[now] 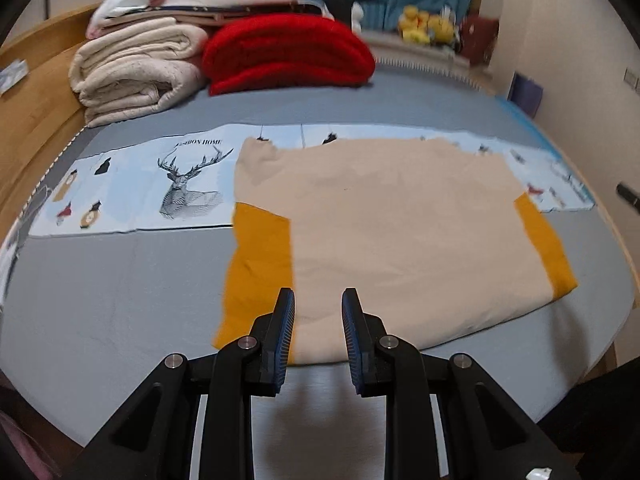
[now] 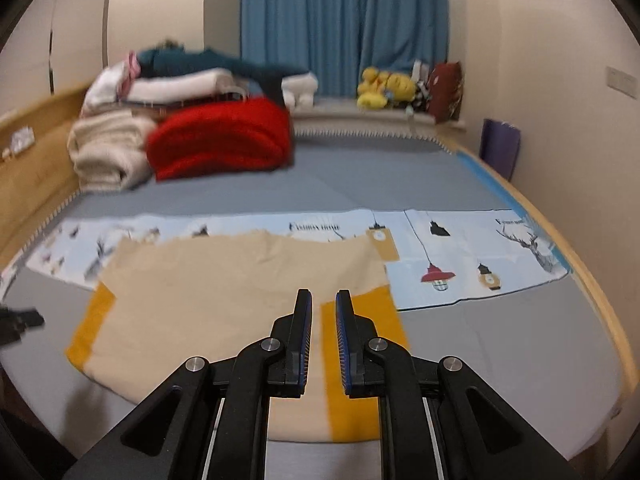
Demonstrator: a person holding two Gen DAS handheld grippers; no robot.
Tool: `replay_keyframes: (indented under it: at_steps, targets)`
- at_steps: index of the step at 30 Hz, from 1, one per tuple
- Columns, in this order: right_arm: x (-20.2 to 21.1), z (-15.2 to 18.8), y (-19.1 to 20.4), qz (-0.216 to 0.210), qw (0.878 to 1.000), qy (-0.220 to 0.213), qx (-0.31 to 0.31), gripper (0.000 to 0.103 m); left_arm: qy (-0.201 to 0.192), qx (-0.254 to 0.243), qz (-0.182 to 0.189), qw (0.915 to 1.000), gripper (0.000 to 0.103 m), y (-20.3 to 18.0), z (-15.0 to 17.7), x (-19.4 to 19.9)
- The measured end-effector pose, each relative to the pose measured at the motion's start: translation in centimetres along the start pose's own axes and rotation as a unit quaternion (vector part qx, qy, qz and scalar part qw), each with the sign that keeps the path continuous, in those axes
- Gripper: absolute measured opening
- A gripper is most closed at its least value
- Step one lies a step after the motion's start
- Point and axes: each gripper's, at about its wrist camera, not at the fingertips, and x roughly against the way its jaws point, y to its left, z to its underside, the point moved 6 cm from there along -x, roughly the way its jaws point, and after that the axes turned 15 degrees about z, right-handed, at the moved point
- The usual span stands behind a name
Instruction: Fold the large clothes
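Across the grey bed (image 1: 120,280) lay everything I was working with, and it filled both views. At twelve o'clock on it sat the stack of folded bedding: a cream quilt (image 1: 136,68) beside a red blanket (image 1: 288,56), with more folded pieces piled on top. Blue curtains (image 2: 344,24) hung behind that. Nearer me, a pale blue printed cloth (image 1: 160,188) with a deer on it stretched from nine to three o'clock.

On top of its near edge lay the beige and mustard garment (image 1: 400,232), folded flat into a rough rectangle, with mustard bands showing at its nine and three o'clock sides.

My left gripper (image 1: 318,300) hung above the garment's six o'clock edge, its jaws a little apart with nothing between them. My right gripper (image 2: 323,300) hung over the mustard band at the garment's right side, jaws set narrowly apart, also pinching nothing.
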Motion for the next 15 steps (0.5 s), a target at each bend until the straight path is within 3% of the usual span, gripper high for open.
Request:
replay_keyframes:
  at_steps: [3,6,9,11,15]
  targets:
    - [0.6,2.8,1.4,0.016,1.0,0.019,-0.006,0.014,0.025,0.018,-0.009,0.9995,0.022,-1.1,1.7,-1.7]
    - [-0.8,3.7,3.0,-0.007,0.999,0.043,-0.014,0.015,0.024,0.028,-0.01,0.9993,0.022,-0.8,1.4,-2.9]
    - [-1.4,4.4,5.0,-0.003,0.999,0.037,0.03,0.028,0.023,0.045,-0.02,0.9985,0.022,-0.5,1.4,-3.7]
    - [-2.8,5.5,6.4,-0.02,0.997,0.065,0.045,0.034,0.031,0.072,-0.009,0.9969,0.022,-0.2,1.7,-4.8]
    - [-4.6,7.2,8.3,-0.031,0.992,0.105,0.06,0.035,0.045,0.088,-0.012,0.995,0.022,-0.3,2.4,-6.4]
